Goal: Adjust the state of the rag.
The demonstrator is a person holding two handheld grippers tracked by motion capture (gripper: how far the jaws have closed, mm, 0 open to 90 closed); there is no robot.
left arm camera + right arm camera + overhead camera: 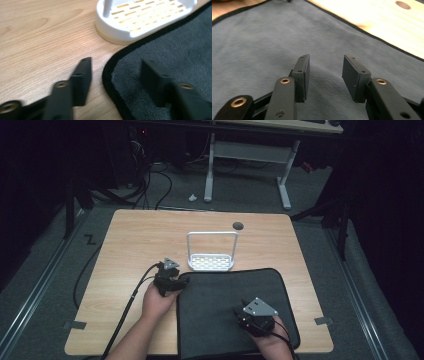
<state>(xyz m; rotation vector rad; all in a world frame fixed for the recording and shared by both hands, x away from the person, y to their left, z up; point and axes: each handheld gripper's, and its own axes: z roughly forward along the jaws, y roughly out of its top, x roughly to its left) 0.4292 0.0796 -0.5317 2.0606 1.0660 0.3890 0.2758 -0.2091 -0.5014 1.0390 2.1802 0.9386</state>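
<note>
A dark grey mat [225, 305] with a black stitched edge lies flat on the near right part of the wooden table [135, 240]. My left gripper [179, 281] is at the mat's far left corner. Its jaws stand open across the mat's edge [110, 75], one over the wood and one over the mat [162, 50], with nothing between them [116, 65]. My right gripper [244, 309] hovers over the mat's near right part. It is open [325, 61], with only the mat's cloth [274, 37] beneath.
A white rack [211, 261] with a slotted base [145, 17] and a tall wire handle stands just beyond the mat's far edge. A round cable hole [238, 225] sits near the table's far edge. Beyond the table stand a desk frame and floor cables.
</note>
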